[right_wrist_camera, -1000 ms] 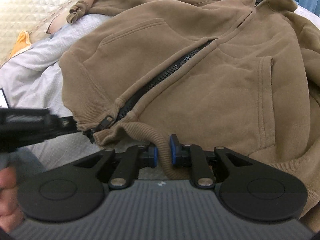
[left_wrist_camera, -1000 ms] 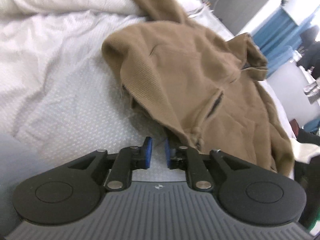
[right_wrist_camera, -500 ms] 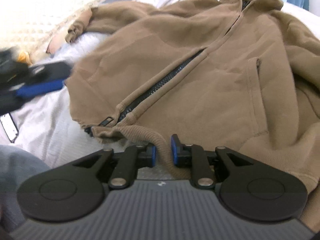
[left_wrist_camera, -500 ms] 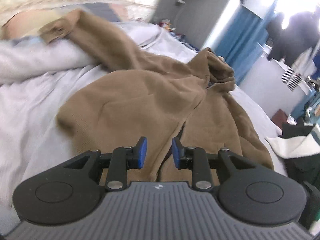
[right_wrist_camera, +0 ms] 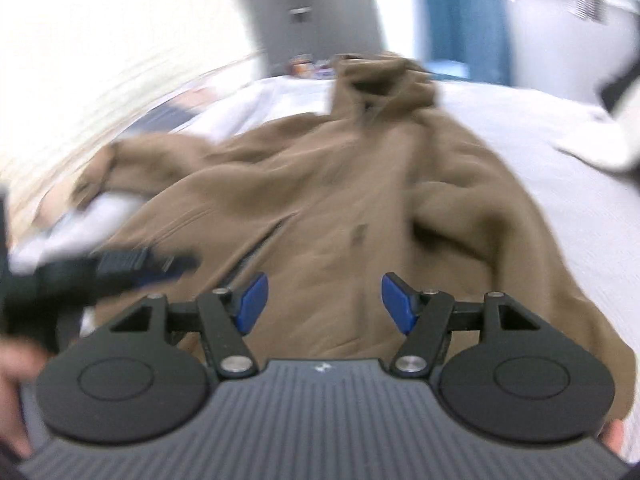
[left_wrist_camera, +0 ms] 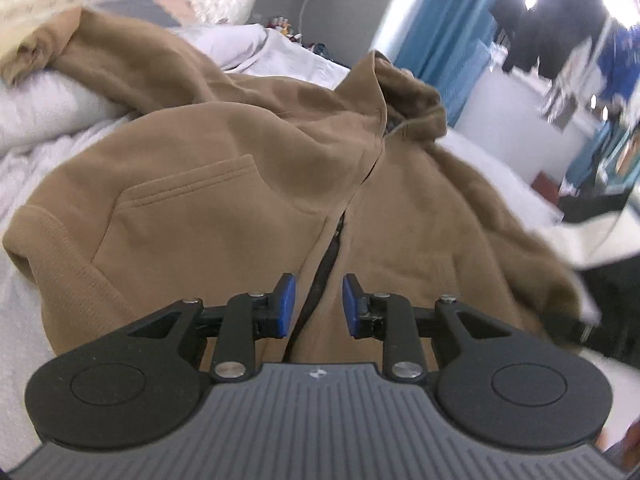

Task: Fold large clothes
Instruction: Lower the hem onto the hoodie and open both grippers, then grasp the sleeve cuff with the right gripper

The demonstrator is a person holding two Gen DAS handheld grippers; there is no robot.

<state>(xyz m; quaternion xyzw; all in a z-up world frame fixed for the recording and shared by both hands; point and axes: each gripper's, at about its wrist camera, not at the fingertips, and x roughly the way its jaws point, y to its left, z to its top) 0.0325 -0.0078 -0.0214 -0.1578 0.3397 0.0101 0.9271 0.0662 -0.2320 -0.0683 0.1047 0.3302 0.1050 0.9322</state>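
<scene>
Since 1 second ago: right gripper [right_wrist_camera: 322, 302] let go of the ribbed bottom hem of the brown zip-front hooded sweatshirt [right_wrist_camera: 320, 200] and is opening, blue pads now well apart with no cloth pinched between them. Lifted clear of that hem, now looking along the sweatshirt toward its hood instead of down at the zipper end. View blurred with motion.

Left gripper [left_wrist_camera: 316, 306] swung in from the sweatshirt's side edge over the white textured bedcover [left_wrist_camera: 24, 320] to above the lower front, now straddling the dark zipper line [left_wrist_camera: 326, 256]. Blue pads slightly wider apart than 1 second ago, nothing gripped. Seen from the right wrist, now just beside the sweatshirt's left front, blurred.
</scene>
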